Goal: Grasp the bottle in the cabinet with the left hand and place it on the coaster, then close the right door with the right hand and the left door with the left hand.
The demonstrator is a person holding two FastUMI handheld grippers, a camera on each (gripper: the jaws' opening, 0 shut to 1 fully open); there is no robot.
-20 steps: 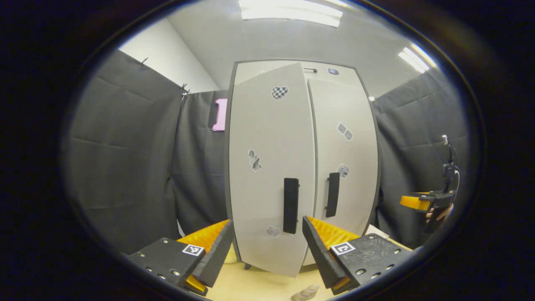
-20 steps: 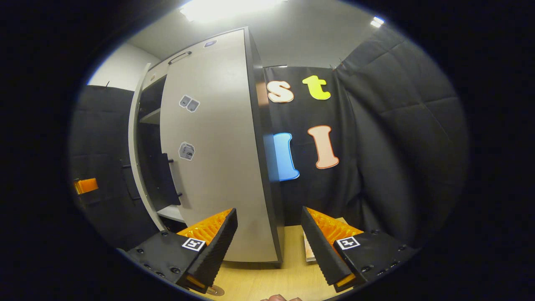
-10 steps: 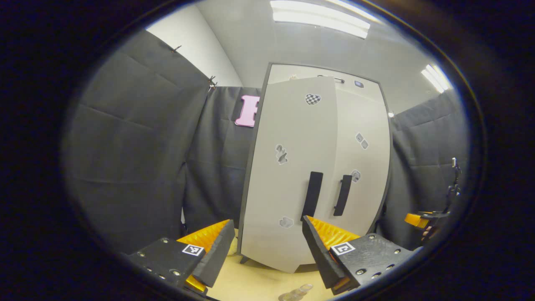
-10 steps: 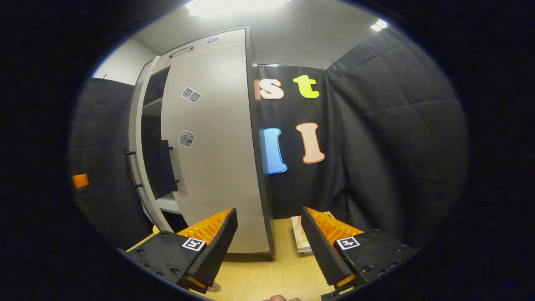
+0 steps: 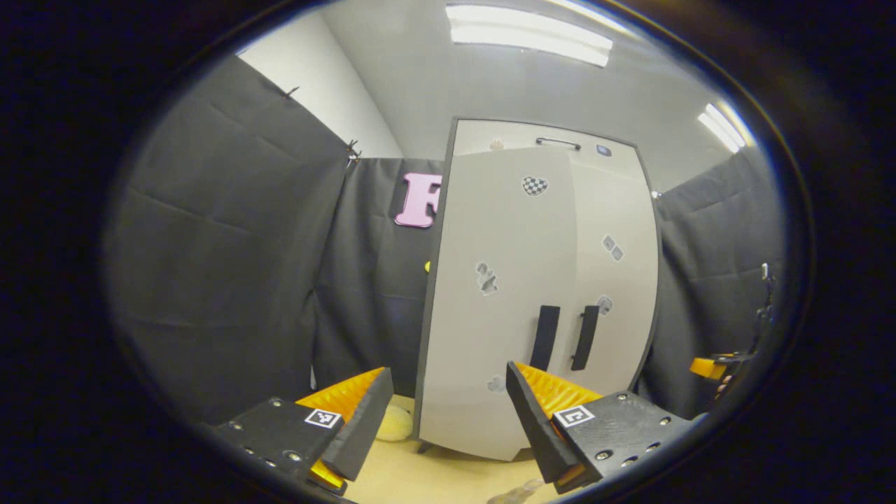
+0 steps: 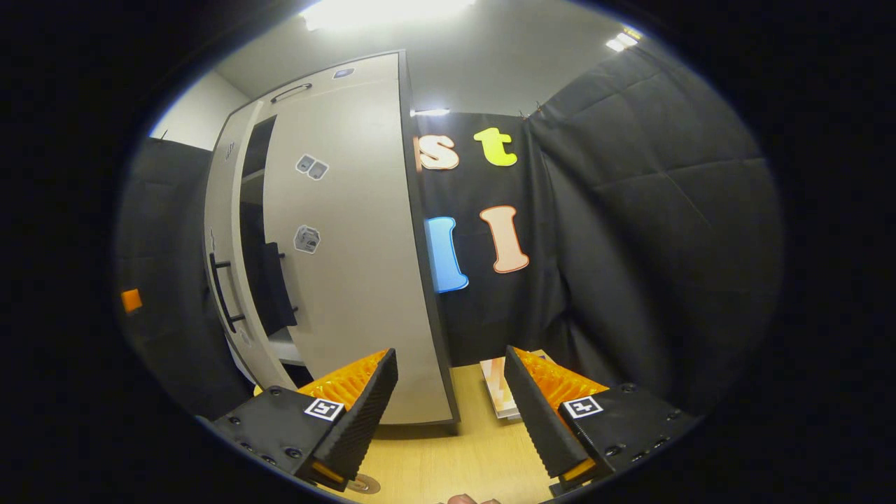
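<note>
1. Your left gripper has its fingers spread wide with nothing between them, hanging over the pale wood tabletop.
2. Straight ahead of it stands the grey cabinet. The left door looks almost shut, and the right gripper view shows a dark gap still open beside it; the right door sits flush.
3. The bottle is down on the table, just below and in front of your left gripper's right finger; it's clear and partly cut off, so I can't tell what it's resting on.
4. Your right gripper is also wide apart and holding nothing, off to the cabinet's right side, pointed past the right door.
5. Black cloth walls hang all round, with ceiling lights overhead.
</note>
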